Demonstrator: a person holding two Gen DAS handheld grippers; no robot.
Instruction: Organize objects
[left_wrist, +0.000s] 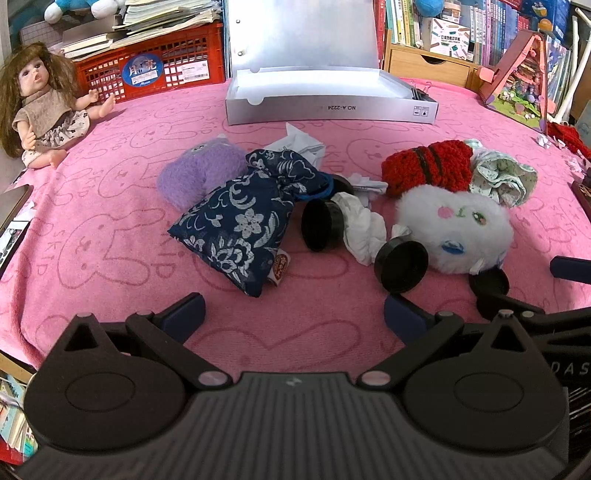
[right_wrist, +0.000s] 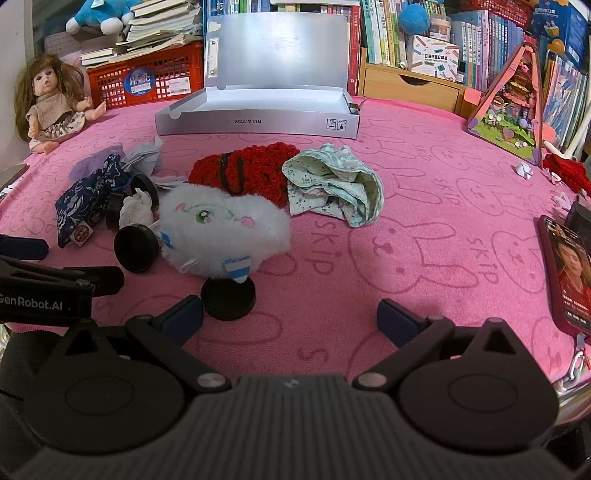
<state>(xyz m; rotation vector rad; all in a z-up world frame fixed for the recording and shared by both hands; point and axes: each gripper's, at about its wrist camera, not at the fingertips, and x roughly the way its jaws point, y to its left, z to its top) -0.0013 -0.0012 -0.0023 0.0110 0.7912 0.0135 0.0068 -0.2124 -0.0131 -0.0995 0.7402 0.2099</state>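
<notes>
A pile lies on the pink cloth: a blue floral pouch (left_wrist: 240, 225), a purple plush (left_wrist: 195, 173), a white fluffy plush (left_wrist: 458, 229), a red knitted piece (left_wrist: 424, 166), a pale green garment (right_wrist: 332, 184), crumpled white paper (left_wrist: 362, 229) and several black round lids (left_wrist: 400, 266). An open grey box (left_wrist: 328, 99) stands behind them. My left gripper (left_wrist: 293, 314) is open just short of the pouch, nothing between its fingers. My right gripper (right_wrist: 290, 317) is open too, with a black lid (right_wrist: 228, 299) beside its left finger.
A doll (left_wrist: 40, 99) sits at the far left by a red crate (left_wrist: 155, 66) stacked with books. A pink triangular playhouse (right_wrist: 513, 107) stands at the right. A phone (right_wrist: 569, 269) lies near the right edge. Bookshelves line the back.
</notes>
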